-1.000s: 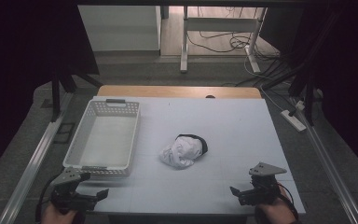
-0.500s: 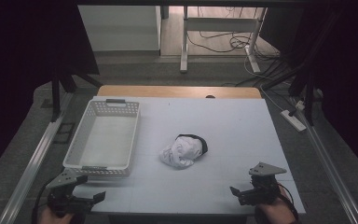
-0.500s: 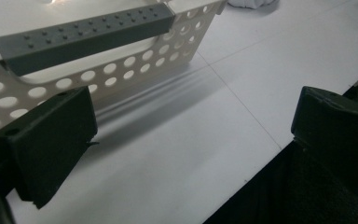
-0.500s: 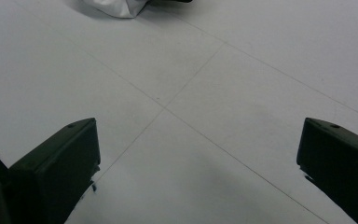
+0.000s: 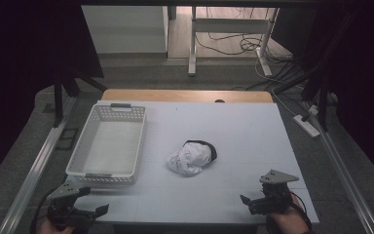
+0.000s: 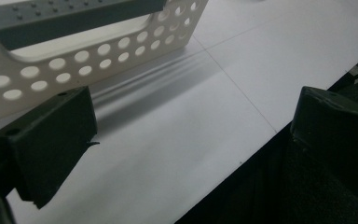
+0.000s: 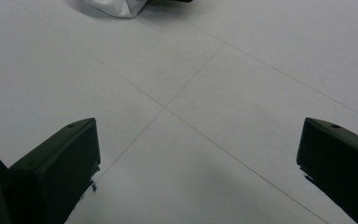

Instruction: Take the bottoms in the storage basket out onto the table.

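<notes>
A crumpled white cloth with a black edge lies in the middle of the white table. Its near edge shows at the top of the right gripper view. A white perforated basket stands empty at the left; its near wall runs across the top of the left gripper view. My left gripper hovers open at the table's near left corner, just in front of the basket. My right gripper is open over the near right of the table, with nothing between its jaws.
The table's near edge drops to dark floor under the left gripper's right jaw. A wooden strip borders the far side. Metal rails flank the table, and a power strip with cables lies at the far right.
My left gripper has drifted a little toward the near left corner of the table. The right gripper, cloth and basket have stayed put.
</notes>
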`<control>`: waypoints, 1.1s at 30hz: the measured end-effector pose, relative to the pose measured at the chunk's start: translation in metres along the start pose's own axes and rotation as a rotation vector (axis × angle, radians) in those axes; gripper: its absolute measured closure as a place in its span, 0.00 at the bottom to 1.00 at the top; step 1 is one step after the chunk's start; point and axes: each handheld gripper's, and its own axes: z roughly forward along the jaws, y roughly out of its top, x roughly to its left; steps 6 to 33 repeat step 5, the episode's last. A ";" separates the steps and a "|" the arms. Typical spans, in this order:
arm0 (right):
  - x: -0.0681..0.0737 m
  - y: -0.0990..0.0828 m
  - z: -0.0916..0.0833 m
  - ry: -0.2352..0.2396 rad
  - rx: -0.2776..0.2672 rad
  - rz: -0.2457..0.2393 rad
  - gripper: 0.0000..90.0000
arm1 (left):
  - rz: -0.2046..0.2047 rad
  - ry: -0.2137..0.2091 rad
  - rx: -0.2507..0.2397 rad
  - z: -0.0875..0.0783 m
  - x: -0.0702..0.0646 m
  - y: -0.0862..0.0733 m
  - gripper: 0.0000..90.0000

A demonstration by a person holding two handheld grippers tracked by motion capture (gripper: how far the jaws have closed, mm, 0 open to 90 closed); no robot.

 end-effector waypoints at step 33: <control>0.000 0.000 0.000 -0.002 0.002 -0.004 0.00 | -0.014 -0.008 0.011 0.001 0.001 0.001 0.00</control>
